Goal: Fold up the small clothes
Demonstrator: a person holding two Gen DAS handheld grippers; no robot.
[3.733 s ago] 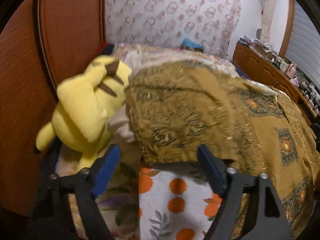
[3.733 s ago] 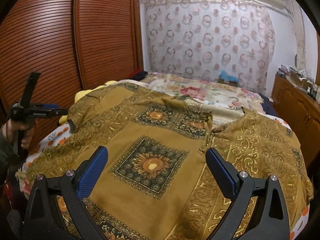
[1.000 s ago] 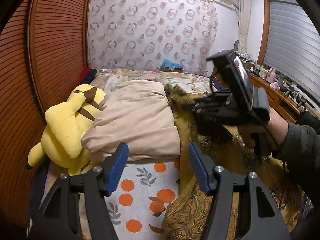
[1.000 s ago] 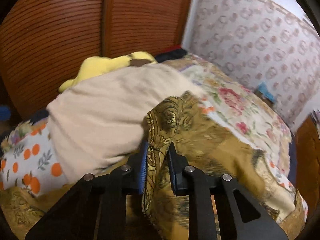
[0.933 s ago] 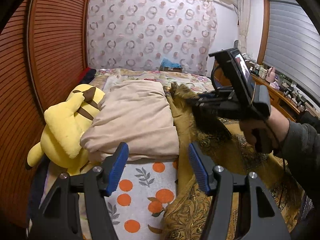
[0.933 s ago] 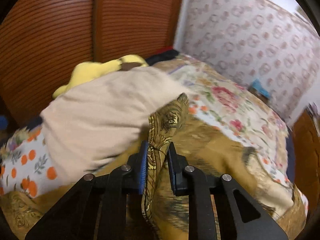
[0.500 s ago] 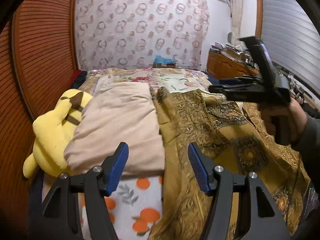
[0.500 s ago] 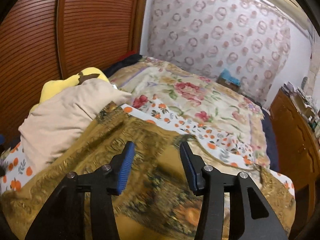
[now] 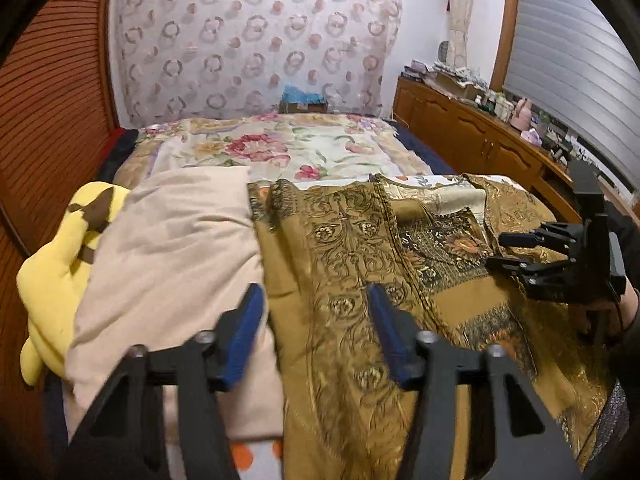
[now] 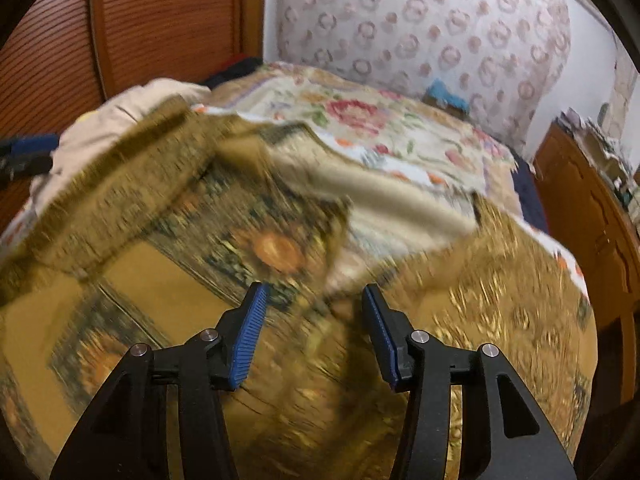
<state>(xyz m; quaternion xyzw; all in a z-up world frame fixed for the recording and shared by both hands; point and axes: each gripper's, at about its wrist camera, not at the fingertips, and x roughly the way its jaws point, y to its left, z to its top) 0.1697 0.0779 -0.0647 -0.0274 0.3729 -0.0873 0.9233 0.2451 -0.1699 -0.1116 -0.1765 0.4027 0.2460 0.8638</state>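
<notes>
Blue pads on our left gripper (image 9: 314,332) come first in the near field: the jaws are closing, about half apart, nothing pinched between them, hovering over the left border of the gold patterned garment (image 9: 352,264). Our right gripper (image 10: 312,332) likewise stands part open and empty above the same cloth; its view is badly smeared, so fine detail of the fabric under it cannot be read. We place the garment on the bed (image 9: 280,148), spread across the near half. In the left wrist view one flap seems already laid inward, its patterned edge running diagonally over the middle, with a pale lining showing near the neck. Just left of it lies a beige pillow (image 9: 168,248), touching the garment's edge, and beyond that a yellow plush toy (image 9: 52,280) against the wooden wardrobe (image 9: 52,112). Farther back we see the floral bedspread, then the ring-patterned curtain (image 9: 256,40). We judge the step as between folds: one side turned in, both hands free. Next move likely calls for a grip on the garment's far or opposite edge, both jaws low on the hem, then a carry across without dragging the pillow.
</notes>
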